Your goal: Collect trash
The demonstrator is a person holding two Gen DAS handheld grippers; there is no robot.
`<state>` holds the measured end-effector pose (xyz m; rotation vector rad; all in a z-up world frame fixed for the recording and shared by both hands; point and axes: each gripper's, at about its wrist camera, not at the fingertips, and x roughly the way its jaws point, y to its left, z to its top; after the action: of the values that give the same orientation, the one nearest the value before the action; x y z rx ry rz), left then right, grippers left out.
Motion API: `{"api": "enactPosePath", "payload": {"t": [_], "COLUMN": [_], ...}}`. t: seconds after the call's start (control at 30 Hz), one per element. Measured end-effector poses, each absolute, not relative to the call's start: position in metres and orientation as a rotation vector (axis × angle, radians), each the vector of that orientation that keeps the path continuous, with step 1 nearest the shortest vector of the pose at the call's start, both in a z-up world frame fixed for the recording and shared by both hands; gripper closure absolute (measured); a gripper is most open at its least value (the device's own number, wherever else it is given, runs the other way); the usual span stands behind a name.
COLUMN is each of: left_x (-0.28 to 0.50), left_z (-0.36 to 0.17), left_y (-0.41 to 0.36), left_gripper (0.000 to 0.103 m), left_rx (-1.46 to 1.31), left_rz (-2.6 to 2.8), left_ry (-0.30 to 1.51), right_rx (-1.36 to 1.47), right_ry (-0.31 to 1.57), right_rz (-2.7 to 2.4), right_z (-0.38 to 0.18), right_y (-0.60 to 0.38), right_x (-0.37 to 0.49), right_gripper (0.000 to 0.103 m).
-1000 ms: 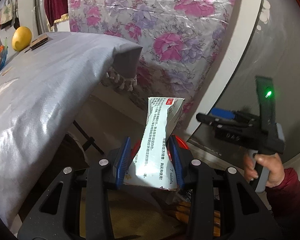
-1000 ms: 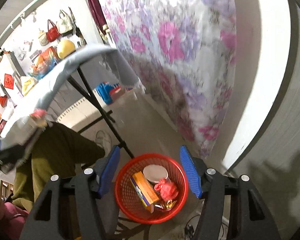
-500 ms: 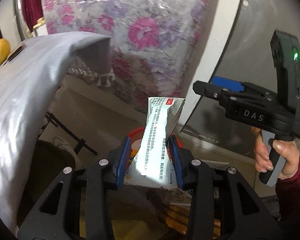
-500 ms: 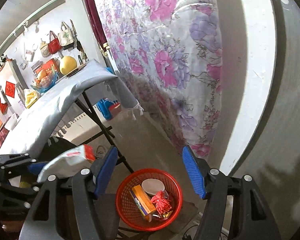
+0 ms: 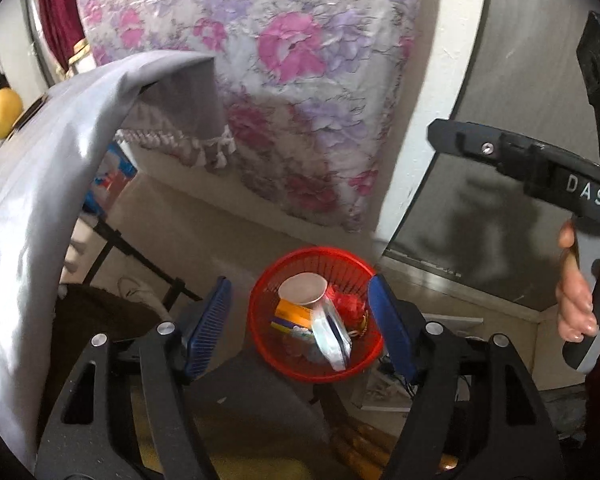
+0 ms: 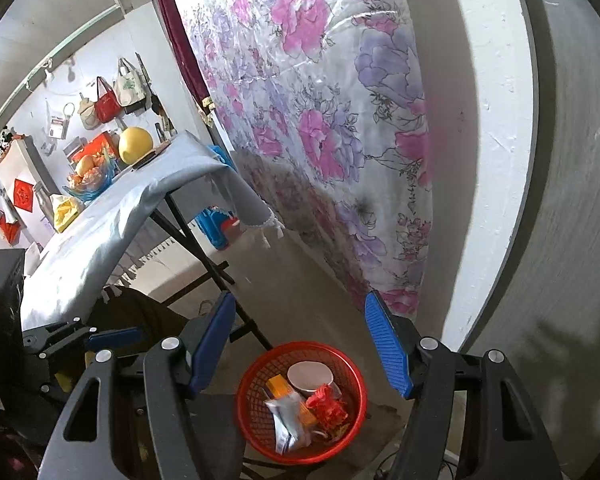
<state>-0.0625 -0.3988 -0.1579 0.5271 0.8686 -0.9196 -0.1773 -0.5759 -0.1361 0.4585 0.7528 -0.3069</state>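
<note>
Your left tongs (image 5: 300, 312) point steeply down over the red basket (image 5: 260, 332) on the floor beside the desk (image 5: 40, 200); their jaws have just been opening and now stand wide with nothing between them. Your right hand (image 5: 580, 300) holds the right tongs (image 6: 300, 344) tilted down above the same basket, released and empty. The silvery medicine packet (image 6: 286, 420) lies in the basket, leaning against an orange box (image 6: 280, 386), a paper cup (image 6: 310, 376) and a red wrapper (image 6: 328, 404).
</note>
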Motion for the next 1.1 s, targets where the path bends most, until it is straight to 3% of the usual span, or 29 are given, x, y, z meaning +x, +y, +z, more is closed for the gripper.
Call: {"api": "enactPosePath", "payload": {"t": [0.17,0.43,0.7,1.1], "left_x": [-0.059,-0.065,-0.078,-0.076], "left_z": [-0.147,-0.135,-0.128,-0.129], "left_y": [-0.376,-0.361,-0.353,-0.337], "left_gripper": [0.028,0.027,0.02,0.014], "left_rx": [0.473,0.464,0.478,0.46], "left_rz": [-0.875,-0.83,-0.834,-0.808], "left_ry": [0.841,0.778,0.746,0.789], "right_rx": [0.444,0.37,0.307,0.269], "right_ry": [0.749,0.789,0.853,1.056], "right_rz": [-0.287,-0.259,-0.279,-0.282], "right_z": [-0.13,-0.119,-0.098,-0.106], "right_y": [-0.567,-0.546,-0.529,-0.5], "right_x": [-0.175,-0.171,-0.185,-0.198], "right_gripper": [0.035,0.031,0.014,0.006]}}
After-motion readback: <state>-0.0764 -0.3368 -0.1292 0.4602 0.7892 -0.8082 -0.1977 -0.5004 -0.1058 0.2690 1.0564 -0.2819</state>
